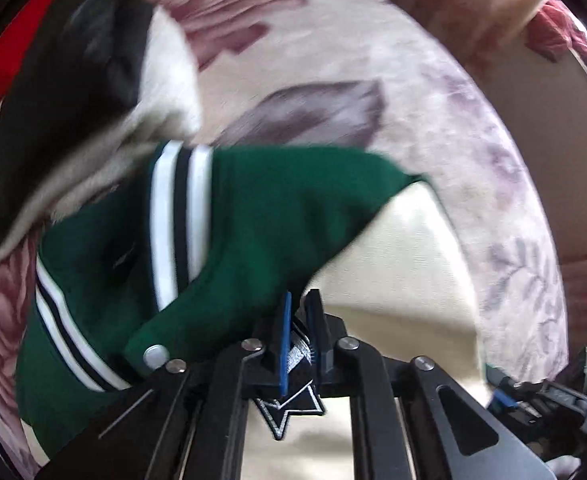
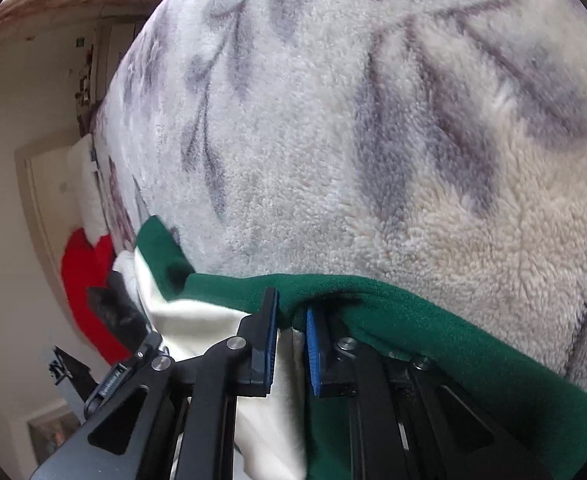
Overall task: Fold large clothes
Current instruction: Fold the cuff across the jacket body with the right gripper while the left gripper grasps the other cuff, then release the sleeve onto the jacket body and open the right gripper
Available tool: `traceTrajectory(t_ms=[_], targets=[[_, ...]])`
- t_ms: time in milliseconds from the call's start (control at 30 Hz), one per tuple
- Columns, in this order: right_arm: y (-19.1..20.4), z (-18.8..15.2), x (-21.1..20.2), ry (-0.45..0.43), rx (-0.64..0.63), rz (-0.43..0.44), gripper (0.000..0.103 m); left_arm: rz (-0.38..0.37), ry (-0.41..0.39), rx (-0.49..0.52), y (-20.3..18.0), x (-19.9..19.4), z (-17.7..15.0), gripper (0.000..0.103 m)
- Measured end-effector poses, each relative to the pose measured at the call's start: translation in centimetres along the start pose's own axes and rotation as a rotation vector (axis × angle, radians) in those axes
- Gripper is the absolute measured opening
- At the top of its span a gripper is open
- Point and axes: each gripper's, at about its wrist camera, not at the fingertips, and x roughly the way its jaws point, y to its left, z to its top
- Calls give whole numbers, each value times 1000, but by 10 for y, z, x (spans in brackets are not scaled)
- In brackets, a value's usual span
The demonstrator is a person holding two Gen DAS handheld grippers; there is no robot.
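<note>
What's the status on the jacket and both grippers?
Left hand-held gripper shut on the green jacket at its star patch. Right hand-held gripper pinching the jacket's edge. Black garment lies beside it on the blanket.

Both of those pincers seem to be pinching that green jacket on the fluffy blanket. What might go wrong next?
The left gripper pinches only a thin bit of the green jacket near the star patch, so it may slip free when lifted. The right gripper bites a bunched edge with cream lining, so the fold may come out uneven.
</note>
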Motion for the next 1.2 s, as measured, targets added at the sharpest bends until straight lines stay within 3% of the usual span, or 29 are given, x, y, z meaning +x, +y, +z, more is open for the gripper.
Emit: traceTrajectory(t_ms=[133, 233, 267, 333, 400, 467, 567, 700, 767, 833, 867, 900, 1000, 1067, 1133, 1200], targets=[[27, 1, 10, 34, -75, -58, 16, 10, 5, -69, 9, -8, -1, 9], [39, -1, 8, 83, -97, -64, 30, -23, -42, -153, 32, -35, -9, 9], [45, -3, 9, 97, -104, -58, 41, -32, -54, -173, 41, -44, -14, 16], [57, -12, 4, 124, -152, -64, 52, -45, -72, -219, 63, -66, -31, 35], [69, -25, 0, 135, -217, -90, 60, -22, -120, -257, 88, -94, -60, 81], [82, -41, 0, 148, -285, -121, 67, 39, -141, -295, 116, -115, -98, 91], [101, -72, 3, 159, -378, -170, 75, 84, -97, -392, 156, -129, -163, 91], [116, -113, 18, 183, -459, -225, 76, 124, -6, -600, 198, -114, -244, 91], [114, -129, 33, 202, -477, -253, 76, 105, 57, -666, 206, -93, -269, 90], [107, -142, 46, 214, -491, -282, 76, 70, 101, -667, 207, -65, -281, 90], [105, -146, 50, 213, -495, -294, 76, 68, 106, -651, 204, -55, -279, 83], [103, -152, 55, 213, -502, -309, 76, 70, 96, -634, 202, -50, -277, 57], [99, -162, 68, 200, -526, -350, 76, 122, 8, -543, 190, -53, -260, 21], [98, -166, 73, 193, -532, -362, 76, 139, -83, -487, 185, -73, -248, 13], [98, -169, 72, 182, -539, -359, 76, 135, -212, -458, 186, -109, -233, 13], [96, -165, 70, 161, -549, -363, 76, 117, -279, -451, 195, -130, -221, 13]])
